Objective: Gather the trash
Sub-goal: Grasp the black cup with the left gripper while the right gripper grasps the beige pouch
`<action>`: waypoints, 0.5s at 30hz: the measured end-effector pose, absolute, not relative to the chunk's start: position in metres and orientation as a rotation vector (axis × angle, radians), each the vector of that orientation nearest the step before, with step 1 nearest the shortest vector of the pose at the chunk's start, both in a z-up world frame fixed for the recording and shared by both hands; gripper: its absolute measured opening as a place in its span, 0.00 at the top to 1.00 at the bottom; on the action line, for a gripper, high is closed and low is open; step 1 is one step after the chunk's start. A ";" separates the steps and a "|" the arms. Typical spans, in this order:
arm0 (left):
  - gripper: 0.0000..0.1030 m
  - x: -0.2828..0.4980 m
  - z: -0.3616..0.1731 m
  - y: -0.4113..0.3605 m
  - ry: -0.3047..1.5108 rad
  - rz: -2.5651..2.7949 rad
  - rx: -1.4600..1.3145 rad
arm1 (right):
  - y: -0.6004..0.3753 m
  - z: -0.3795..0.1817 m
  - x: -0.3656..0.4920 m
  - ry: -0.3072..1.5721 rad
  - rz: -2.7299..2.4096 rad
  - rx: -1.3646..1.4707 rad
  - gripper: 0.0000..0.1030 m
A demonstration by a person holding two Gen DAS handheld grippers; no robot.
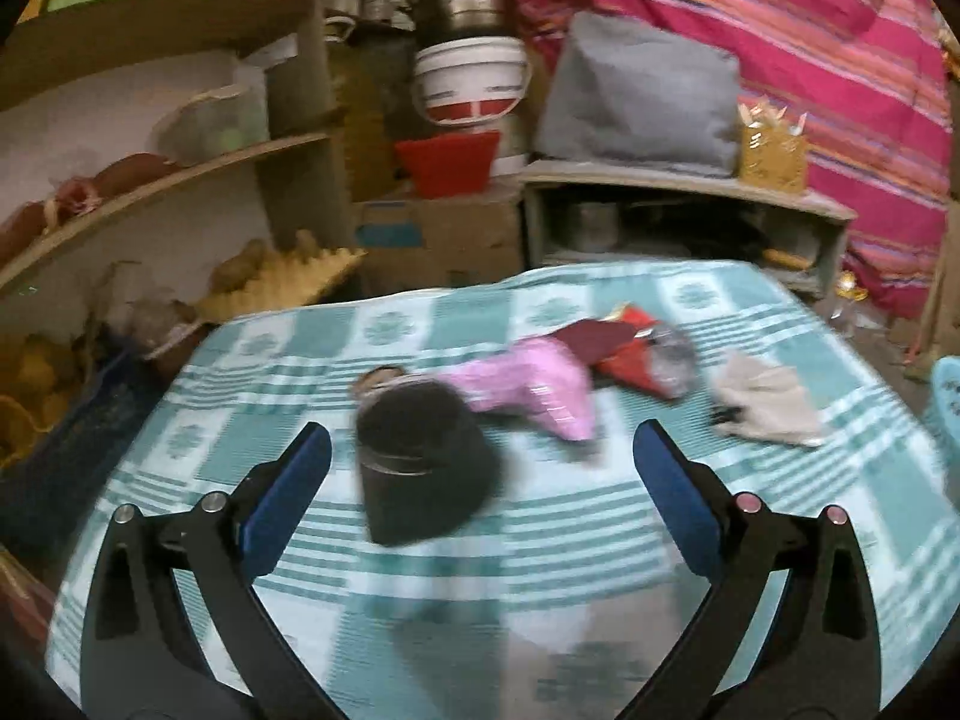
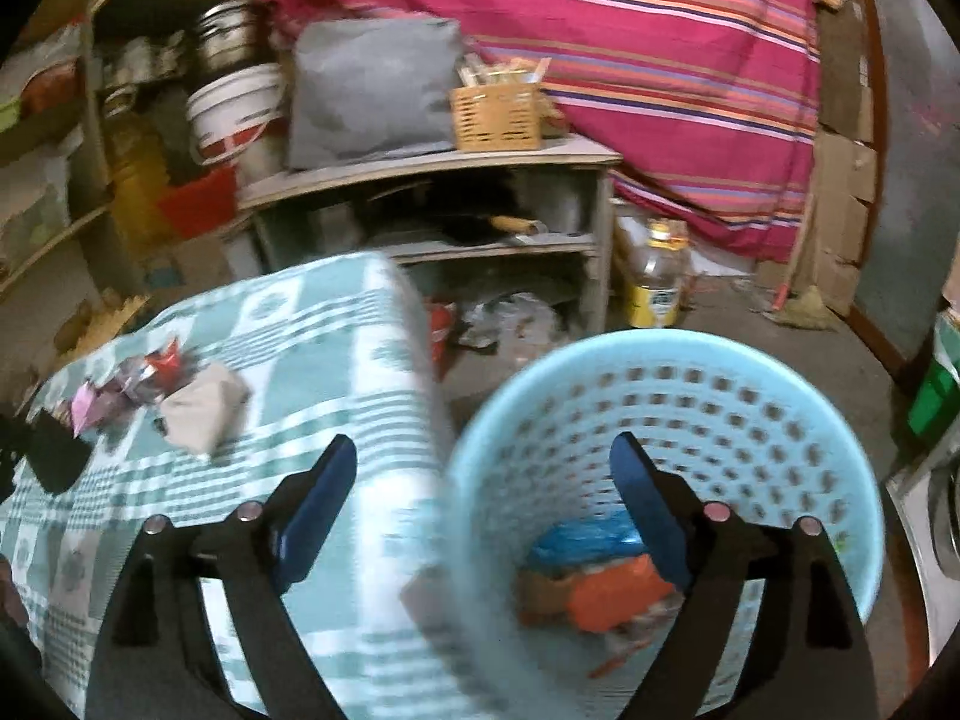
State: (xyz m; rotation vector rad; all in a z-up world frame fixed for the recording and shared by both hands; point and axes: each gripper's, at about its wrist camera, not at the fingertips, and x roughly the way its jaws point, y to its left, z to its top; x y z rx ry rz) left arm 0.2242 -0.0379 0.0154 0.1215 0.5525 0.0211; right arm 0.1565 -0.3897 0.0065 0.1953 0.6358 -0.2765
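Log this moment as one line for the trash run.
left gripper: open, over black container | right gripper: open, empty, at blue basket rim | pink wrapper on table | basket holds trash

Motion blur smears the dark cylindrical container (image 1: 420, 474) at the centre of the left wrist view; its material cannot be told. The light blue perforated plastic basket (image 1: 948, 396) is cut off at that view's right edge. Blurred wrappers (image 2: 600, 588) in the basket are unidentifiable.

Perforated glossy plastic basket (image 2: 690, 396), woven checked tablecloth (image 1: 540, 540), crinkled shiny pink wrapper (image 1: 534, 384).
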 end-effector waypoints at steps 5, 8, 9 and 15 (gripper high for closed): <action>0.05 0.239 0.005 -0.014 0.594 0.035 0.105 | -0.355 0.000 0.176 0.669 -0.223 0.143 0.16; 0.05 0.252 0.000 -0.005 0.627 0.039 0.085 | -0.337 -0.002 0.184 0.681 -0.196 0.104 0.16; 0.05 0.255 -0.002 -0.003 0.639 0.031 0.071 | -0.331 -0.002 0.187 0.682 -0.185 0.093 0.16; 0.06 0.272 -0.012 0.012 0.693 -0.014 -0.022 | -0.309 -0.007 0.199 0.696 -0.148 0.070 0.16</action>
